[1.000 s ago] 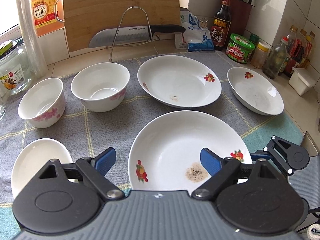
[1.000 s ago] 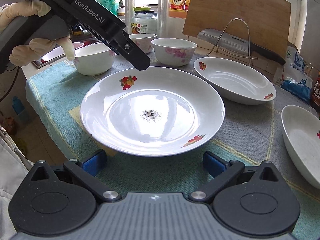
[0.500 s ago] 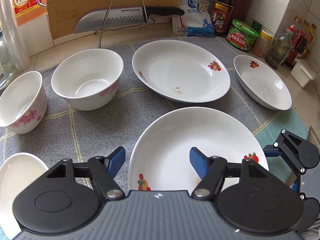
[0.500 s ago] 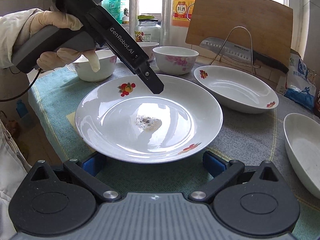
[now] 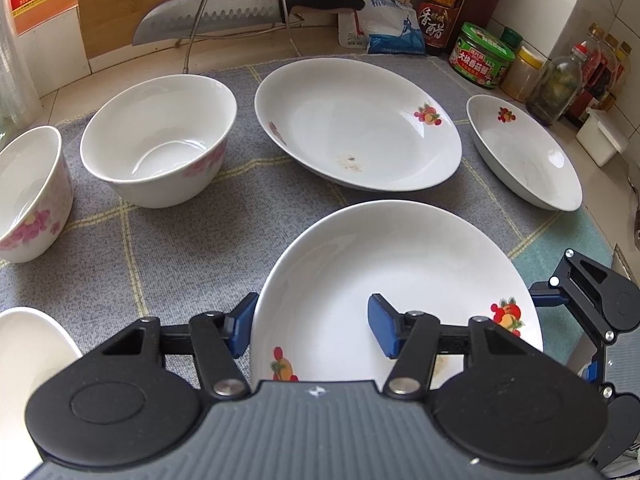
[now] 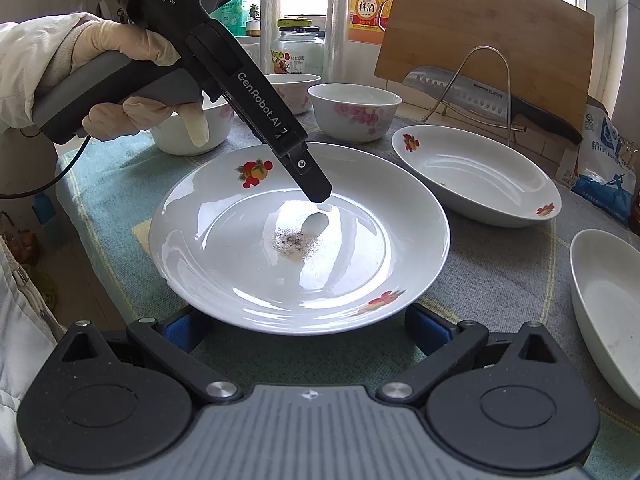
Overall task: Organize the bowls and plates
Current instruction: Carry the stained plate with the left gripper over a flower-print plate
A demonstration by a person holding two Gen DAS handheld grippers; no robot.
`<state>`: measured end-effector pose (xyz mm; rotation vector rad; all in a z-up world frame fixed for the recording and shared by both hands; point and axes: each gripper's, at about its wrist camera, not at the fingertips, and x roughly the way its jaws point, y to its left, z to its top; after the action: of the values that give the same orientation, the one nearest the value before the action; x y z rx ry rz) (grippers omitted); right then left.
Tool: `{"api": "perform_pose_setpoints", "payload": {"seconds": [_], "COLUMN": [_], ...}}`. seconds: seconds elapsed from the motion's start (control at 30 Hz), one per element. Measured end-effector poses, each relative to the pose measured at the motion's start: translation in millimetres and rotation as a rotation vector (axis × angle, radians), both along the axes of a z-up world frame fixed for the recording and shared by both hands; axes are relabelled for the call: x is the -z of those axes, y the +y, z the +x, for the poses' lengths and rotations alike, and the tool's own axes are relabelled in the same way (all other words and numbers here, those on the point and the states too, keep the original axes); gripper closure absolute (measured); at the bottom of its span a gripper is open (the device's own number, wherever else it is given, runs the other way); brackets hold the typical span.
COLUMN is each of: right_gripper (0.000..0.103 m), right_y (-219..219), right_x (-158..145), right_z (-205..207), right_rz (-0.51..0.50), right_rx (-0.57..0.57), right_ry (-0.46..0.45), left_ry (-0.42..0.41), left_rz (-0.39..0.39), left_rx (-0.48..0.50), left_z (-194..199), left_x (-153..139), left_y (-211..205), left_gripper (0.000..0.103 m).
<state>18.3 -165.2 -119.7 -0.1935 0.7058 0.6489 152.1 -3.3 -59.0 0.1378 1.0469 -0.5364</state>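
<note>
A large white plate (image 5: 400, 276) with fruit prints and a speck stain lies on the checked cloth; it also shows in the right wrist view (image 6: 300, 236). My left gripper (image 5: 310, 328) is open, one finger outside the plate's near rim, the other over its inside. My right gripper (image 6: 298, 330) is open, straddling the plate's opposite rim low at cloth level. Behind stand a deep oval plate (image 5: 356, 124), a smaller dish (image 5: 524, 152) and two flowered bowls (image 5: 160, 140) (image 5: 28, 192). Another white bowl (image 5: 32, 356) is at the left edge.
A knife on a wire rack (image 5: 240, 12) and a wooden cutting board (image 6: 484, 28) stand at the back. Sauce bottles and jars (image 5: 480, 56) line the right wall. The cloth's edge and counter drop-off are at the left in the right wrist view (image 6: 80, 200).
My left gripper has moved forward and down over the large plate's rim, and its fingers have narrowed somewhat. My right gripper has slid closer to the plate's rim.
</note>
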Motion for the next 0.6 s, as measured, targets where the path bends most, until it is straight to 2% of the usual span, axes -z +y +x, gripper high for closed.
{"api": "perform_pose_setpoints", "payload": {"seconds": [0.6], "right_gripper": [0.0], "right_y": [6.1], "right_x": [-1.2], "right_z": [2.9], "right_rz": [-0.012], "right_rx": [-0.024], "right_ry": [0.001], "left_ry": [0.031], "left_rz": [0.021], "left_rx": [0.065], "left_z": [12.7], "left_x": [2.1], "left_y": [-6.6], "left_gripper": [0.047]}}
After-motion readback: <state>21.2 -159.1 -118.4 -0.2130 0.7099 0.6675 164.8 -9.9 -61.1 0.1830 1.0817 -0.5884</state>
